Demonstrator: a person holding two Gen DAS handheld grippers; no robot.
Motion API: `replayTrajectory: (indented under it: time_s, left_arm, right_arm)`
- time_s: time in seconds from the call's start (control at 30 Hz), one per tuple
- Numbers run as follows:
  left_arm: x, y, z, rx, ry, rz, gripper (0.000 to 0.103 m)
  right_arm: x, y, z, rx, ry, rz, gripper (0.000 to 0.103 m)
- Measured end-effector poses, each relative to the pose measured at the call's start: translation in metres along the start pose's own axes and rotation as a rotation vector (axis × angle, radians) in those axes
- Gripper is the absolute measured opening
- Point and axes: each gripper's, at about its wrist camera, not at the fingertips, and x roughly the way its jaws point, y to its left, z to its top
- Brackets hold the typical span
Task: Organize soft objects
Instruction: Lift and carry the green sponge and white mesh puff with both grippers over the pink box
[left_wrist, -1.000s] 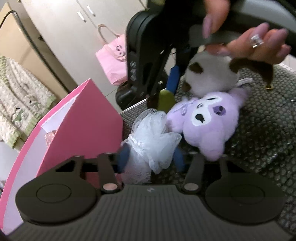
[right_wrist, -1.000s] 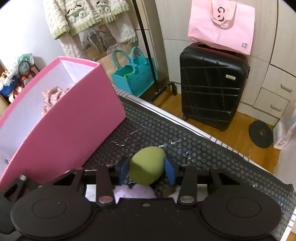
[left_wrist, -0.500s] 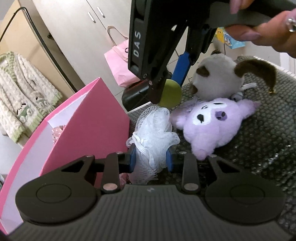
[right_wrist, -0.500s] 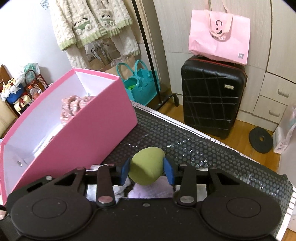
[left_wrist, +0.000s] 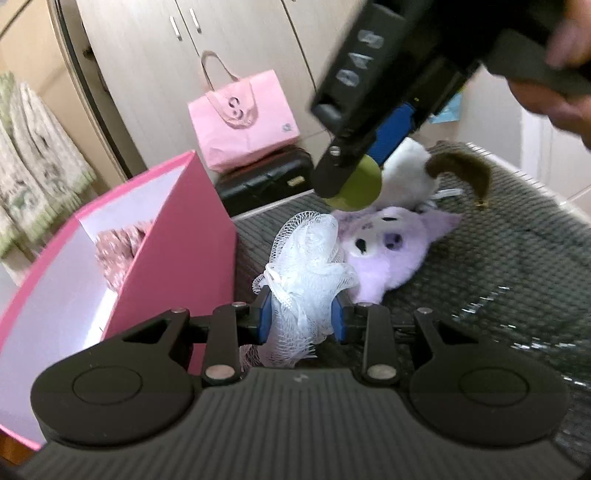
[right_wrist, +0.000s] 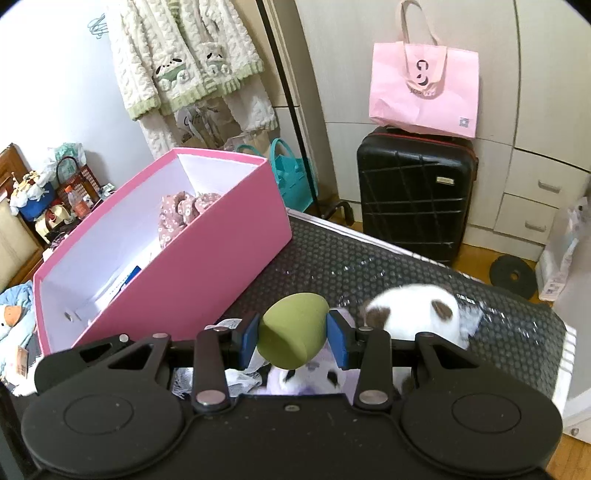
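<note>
My left gripper (left_wrist: 301, 315) is shut on a white mesh bath pouf (left_wrist: 308, 269) and holds it beside the pink box (left_wrist: 177, 251). My right gripper (right_wrist: 293, 338) is shut on a green egg-shaped sponge (right_wrist: 291, 339), raised above the mat; it also shows in the left wrist view (left_wrist: 360, 182). A purple plush (left_wrist: 388, 251) and a white and brown plush (right_wrist: 413, 308) lie on the black dotted mat (right_wrist: 332, 254). The pink box (right_wrist: 192, 254) is open, with a pink floral fabric item (right_wrist: 183, 214) inside.
A black suitcase (right_wrist: 413, 192) with a pink tote bag (right_wrist: 424, 88) on top stands behind the mat. A teal bag (right_wrist: 291, 177) and hanging knitwear (right_wrist: 184, 66) are at the back. Cluttered shelves are at far left. Wardrobe drawers (right_wrist: 535, 199) are at right.
My left gripper closed on the white pouf and lifted it. My right gripper rose with the green sponge, so the box interior and the plush toys came into its view.
</note>
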Motion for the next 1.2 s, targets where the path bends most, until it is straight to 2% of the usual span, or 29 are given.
replayTrajectory:
  time_s: [0.47, 0.53, 0.93, 1.2]
  left_arm:
    - [-0.044, 0.014, -0.006, -0.042, -0.036, -0.160, 0.031]
    - [-0.046, 0.014, -0.008, -0.052, -0.034, -0.159, 0.031]
    - [-0.071, 0.024, -0.020, -0.050, 0.017, -0.278, 0.031]
    - [-0.093, 0.044, -0.024, -0.038, 0.058, -0.365, 0.031]
  right_arm:
    - [-0.027, 0.008, -0.046, 0.047, -0.010, -0.054, 0.046]
    - [-0.029, 0.008, -0.053, 0.058, -0.007, -0.053, 0.046]
    - [-0.048, 0.030, -0.085, 0.070, -0.004, -0.057, 0.046]
    - [-0.069, 0.053, -0.102, 0.040, -0.018, -0.054, 0.046]
